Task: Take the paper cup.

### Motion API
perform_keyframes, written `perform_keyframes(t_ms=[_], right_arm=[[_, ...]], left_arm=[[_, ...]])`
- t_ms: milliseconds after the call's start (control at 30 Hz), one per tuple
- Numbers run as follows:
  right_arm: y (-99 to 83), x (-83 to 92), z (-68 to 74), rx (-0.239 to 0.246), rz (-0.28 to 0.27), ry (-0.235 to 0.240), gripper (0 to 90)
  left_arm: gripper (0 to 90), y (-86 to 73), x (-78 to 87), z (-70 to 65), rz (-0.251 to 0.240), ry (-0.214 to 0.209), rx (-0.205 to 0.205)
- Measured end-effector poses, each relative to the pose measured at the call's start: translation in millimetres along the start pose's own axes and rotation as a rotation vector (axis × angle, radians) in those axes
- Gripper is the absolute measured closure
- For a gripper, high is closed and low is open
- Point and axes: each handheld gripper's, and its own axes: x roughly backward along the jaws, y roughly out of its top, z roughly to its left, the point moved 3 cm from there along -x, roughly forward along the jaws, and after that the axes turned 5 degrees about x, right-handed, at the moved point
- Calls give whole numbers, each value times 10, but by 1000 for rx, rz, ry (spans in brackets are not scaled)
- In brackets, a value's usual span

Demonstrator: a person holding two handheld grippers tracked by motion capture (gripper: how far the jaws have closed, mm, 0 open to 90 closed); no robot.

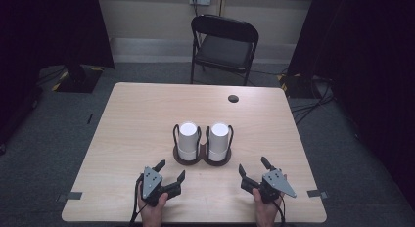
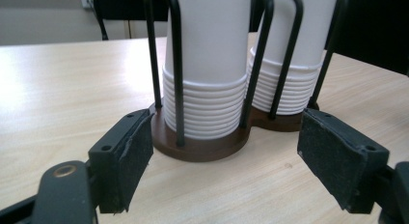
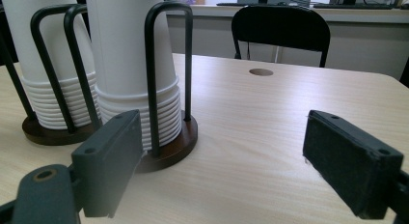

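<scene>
Both the left claw (image 1: 171, 171) and right claw (image 1: 253, 170) hover spread and empty at lower centre, seemingly approaching the cup stacks (image 1: 188, 136) mid-worktop; next, probably pinch a top cup

Both hands come in from the near edge. The left gripper (image 1: 171, 171) and the right gripper (image 1: 253, 169) are held low and apart, jaws spread wide, with nothing between them.
</scene>
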Motion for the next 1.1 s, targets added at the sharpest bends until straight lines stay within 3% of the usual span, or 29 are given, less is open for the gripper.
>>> perform_keyframes(t_ms=[267,400,800,1100], right_arm=[[1,-5,0,-4,6,-30,135],[1,-24,-13,-14,24,-8,135],[2,-27,3,-4,34,-8,135],[1,-24,1,-12,37,4,136]], left_arm=[[204,24,42,11,-1,-33,-4],[209,51,32,-4,-4,-62,-2],[240,193,18,-101,-26,-133,17],[259,326,-4,-196,-32,-187,1]])
